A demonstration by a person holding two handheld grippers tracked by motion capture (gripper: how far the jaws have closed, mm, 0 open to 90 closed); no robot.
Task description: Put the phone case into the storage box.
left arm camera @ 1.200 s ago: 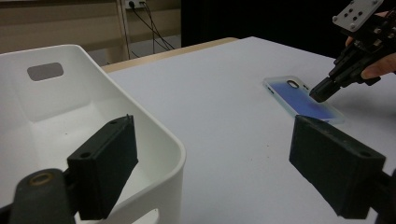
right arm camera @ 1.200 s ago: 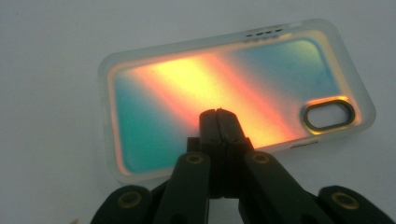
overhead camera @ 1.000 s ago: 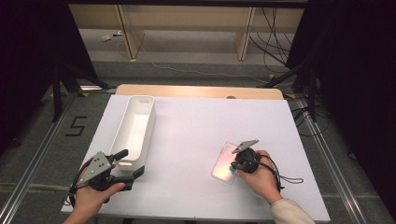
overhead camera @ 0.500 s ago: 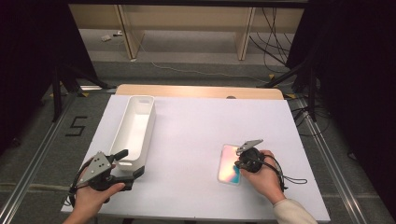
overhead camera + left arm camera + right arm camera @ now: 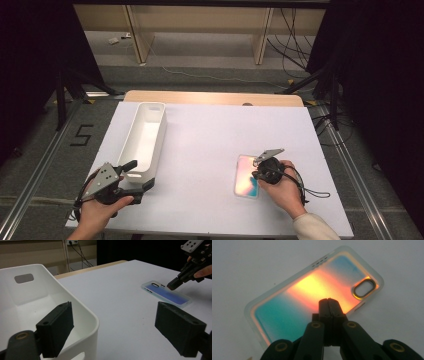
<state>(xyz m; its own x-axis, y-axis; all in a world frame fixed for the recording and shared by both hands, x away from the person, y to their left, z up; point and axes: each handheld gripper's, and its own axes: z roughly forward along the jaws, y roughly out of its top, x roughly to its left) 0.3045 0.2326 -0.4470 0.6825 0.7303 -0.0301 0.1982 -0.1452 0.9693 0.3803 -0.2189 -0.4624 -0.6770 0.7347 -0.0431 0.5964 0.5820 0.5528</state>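
Observation:
An iridescent phone case [image 5: 244,181] lies flat on the white table at the right, its camera hole at the far end. My right gripper [image 5: 254,175] is shut, its closed tips resting on or just above the case's middle [image 5: 312,290]; nothing is held between them. In the left gripper view the same case [image 5: 165,293] looks blue, with the right gripper [image 5: 172,285] pointing down at it. My left gripper [image 5: 139,176] stands open at the near end of a long white bin [image 5: 150,106]. One jaw is inside the bin [image 5: 82,307], the other outside over the table.
The white table top [image 5: 210,130] has a wooden strip [image 5: 210,97] along its far edge. Beyond it are floor cables and wooden frame legs [image 5: 137,35]. The bin is empty, with a handle cutout [image 5: 23,278] at its far end.
The right gripper and the phone case have shifted slightly to the right, and the case now lies flat. The left gripper has not moved.

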